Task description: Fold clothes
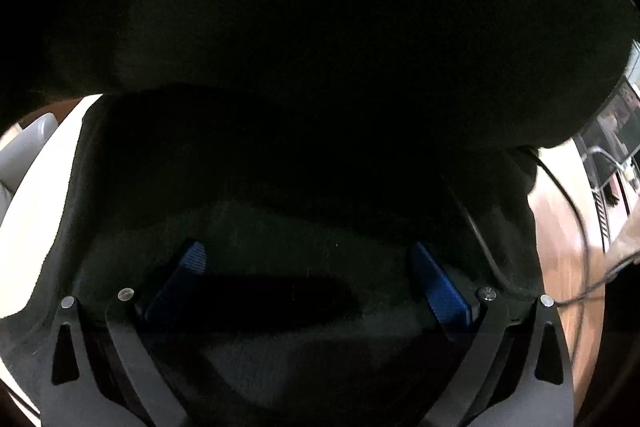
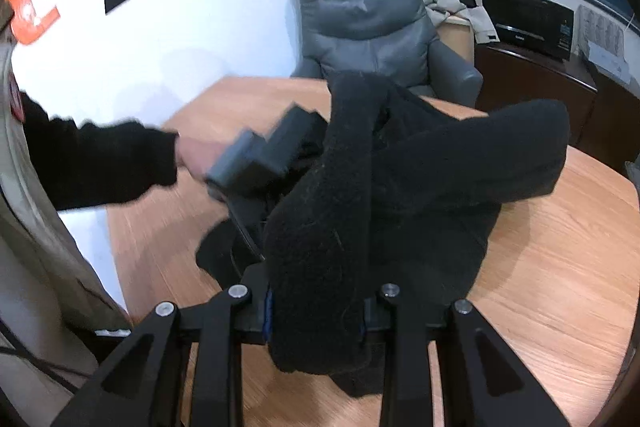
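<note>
A fleece garment lies heaped on a wooden table, one fold of it draped between the fingers of the right gripper at the near edge. To the left, the left gripper, held in a hand, reaches into the heap from the side. Behind the table stands an armchair; right of it, a cabinet carries a microwave. In the left wrist view, fabric spreads beneath and over that gripper's parted fingers, a cable trailing on the right.

Grey armchair behind wooden table; microwave right
</note>
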The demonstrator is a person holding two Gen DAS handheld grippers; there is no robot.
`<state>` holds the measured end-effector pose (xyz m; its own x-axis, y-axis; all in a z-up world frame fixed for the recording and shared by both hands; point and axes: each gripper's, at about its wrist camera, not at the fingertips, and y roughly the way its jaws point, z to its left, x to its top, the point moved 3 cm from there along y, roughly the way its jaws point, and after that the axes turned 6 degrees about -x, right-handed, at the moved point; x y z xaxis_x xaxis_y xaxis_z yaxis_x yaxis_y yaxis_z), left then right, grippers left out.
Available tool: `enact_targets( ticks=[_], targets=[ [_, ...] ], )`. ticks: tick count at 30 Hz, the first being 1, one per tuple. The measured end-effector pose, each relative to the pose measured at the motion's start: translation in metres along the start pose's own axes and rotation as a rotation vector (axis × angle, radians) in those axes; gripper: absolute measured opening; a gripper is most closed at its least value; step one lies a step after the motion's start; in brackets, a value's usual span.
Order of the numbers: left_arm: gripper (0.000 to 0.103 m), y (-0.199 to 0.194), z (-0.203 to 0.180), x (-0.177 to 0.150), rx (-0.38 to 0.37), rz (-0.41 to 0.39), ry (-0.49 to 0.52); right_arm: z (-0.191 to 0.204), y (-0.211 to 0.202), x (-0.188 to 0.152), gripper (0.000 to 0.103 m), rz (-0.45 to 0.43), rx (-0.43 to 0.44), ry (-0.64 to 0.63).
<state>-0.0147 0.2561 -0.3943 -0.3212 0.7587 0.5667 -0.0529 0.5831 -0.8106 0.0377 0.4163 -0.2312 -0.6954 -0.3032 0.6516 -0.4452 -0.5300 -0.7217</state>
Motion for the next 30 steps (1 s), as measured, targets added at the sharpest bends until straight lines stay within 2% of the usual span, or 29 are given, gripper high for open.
enact_targets(
  ticks=[5,9,12,15,18,21,23,24,27,30],
  targets=[
    [0.103,0.010,-0.014,0.013,0.019,-0.052,-0.091,0.021,0.004,0.028,0.029,-0.035,0.046,-0.068],
    [0.103,-0.026,-0.013,-0.006,-0.027,-0.152,-0.185,0.000,0.008,0.020,0.029,0.014,-0.006,-0.038],
    [0.103,-0.074,-0.020,-0.033,-0.029,-0.192,-0.233,-0.003,0.013,0.020,0.029,0.037,-0.012,-0.057],
    [0.103,-0.148,-0.038,-0.071,0.008,-0.210,-0.301,0.012,0.024,0.023,0.029,0.062,0.003,-0.141],
    [0.103,-0.237,-0.036,-0.104,0.050,-0.190,-0.376,0.030,0.046,0.021,0.029,0.111,0.024,-0.238],
    [0.103,-0.353,-0.043,-0.120,0.179,-0.199,-0.512,0.044,0.067,0.019,0.030,0.144,0.059,-0.294],
    [0.103,-0.422,-0.001,-0.093,0.301,-0.246,-0.591,0.055,0.079,0.017,0.029,0.161,0.083,-0.322],
    [0.103,-0.466,-0.002,-0.095,0.402,-0.290,-0.640,0.060,0.085,0.016,0.029,0.172,0.090,-0.334],
    [0.103,-0.556,-0.006,-0.099,0.639,-0.350,-0.739,0.073,0.104,0.013,0.030,0.205,0.109,-0.368],
    [0.103,-0.585,0.000,-0.115,0.789,-0.312,-0.824,0.074,0.110,0.010,0.030,0.214,0.123,-0.354]
  ],
)
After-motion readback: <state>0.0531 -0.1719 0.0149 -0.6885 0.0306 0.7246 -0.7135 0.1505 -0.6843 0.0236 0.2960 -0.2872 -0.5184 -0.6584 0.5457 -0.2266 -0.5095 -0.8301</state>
